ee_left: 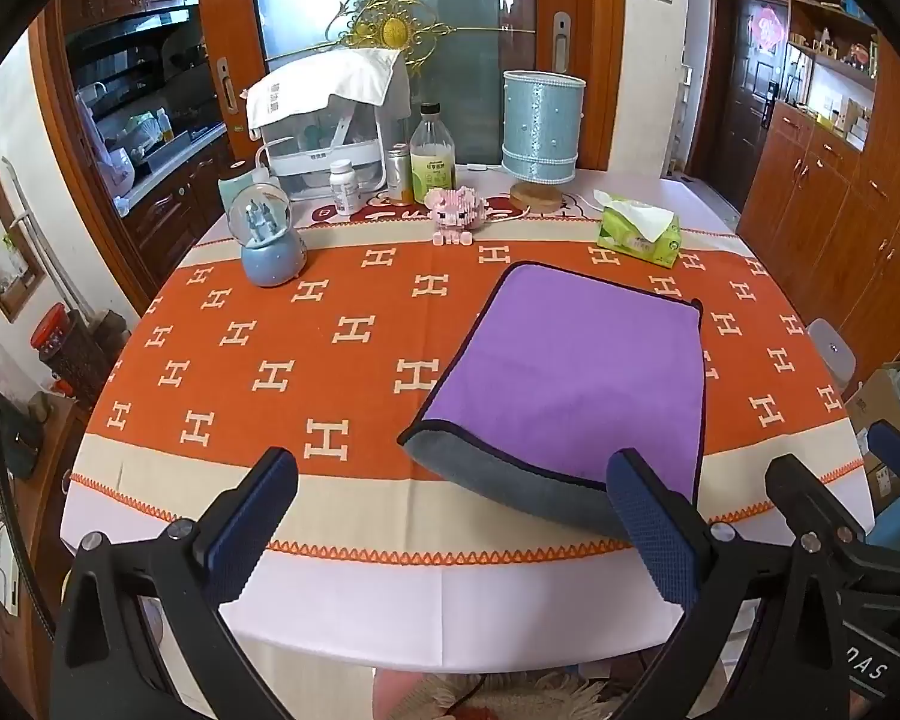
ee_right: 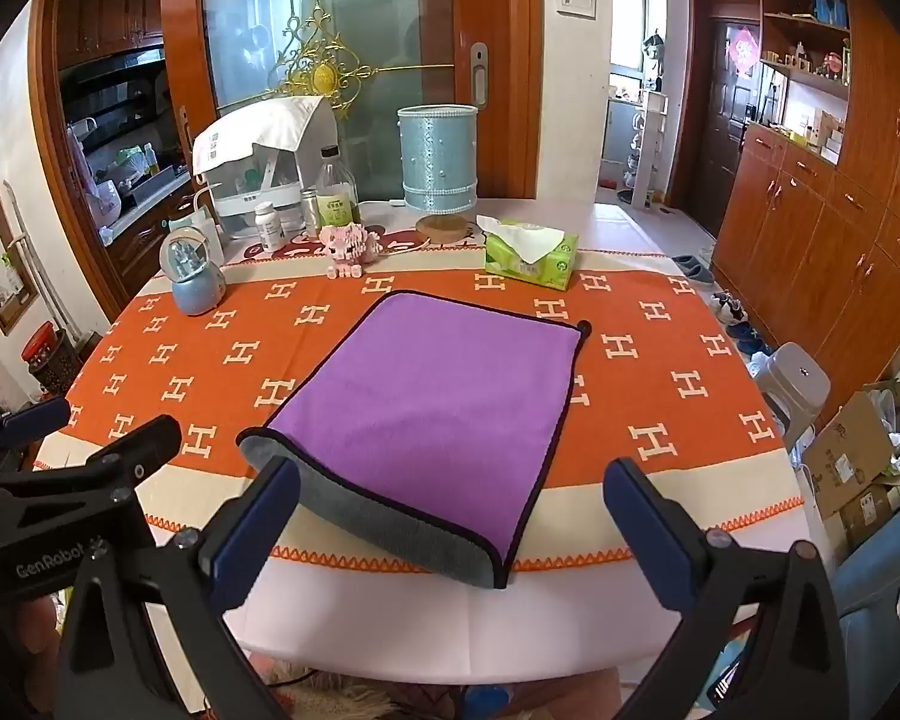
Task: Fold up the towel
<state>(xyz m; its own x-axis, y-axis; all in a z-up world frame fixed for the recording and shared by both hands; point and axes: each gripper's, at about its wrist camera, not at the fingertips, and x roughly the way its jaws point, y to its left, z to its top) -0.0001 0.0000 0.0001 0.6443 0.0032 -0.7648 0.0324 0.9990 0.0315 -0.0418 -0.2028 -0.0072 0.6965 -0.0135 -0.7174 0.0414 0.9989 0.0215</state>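
While flat on tablecloth (ee_right: 660, 360), towel (ee_right: 450, 396) between spread grippers.

We see a purple towel (ee_right: 444, 396) with dark piping lying flat on the table. Its near-left corner (ee_right: 390, 516) curls over, showing grey underside, close to the table's near edge.

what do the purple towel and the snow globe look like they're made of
Purple towel: soft microfibre-like cloth, matte and fuzzy, purple on top with a grey plush underside at the turned-up near edge and dark stitched trim. Snow globe: clear glossy sphere, glass or plastic, on a smooth pale-blue base, likely ceramic or plastic.
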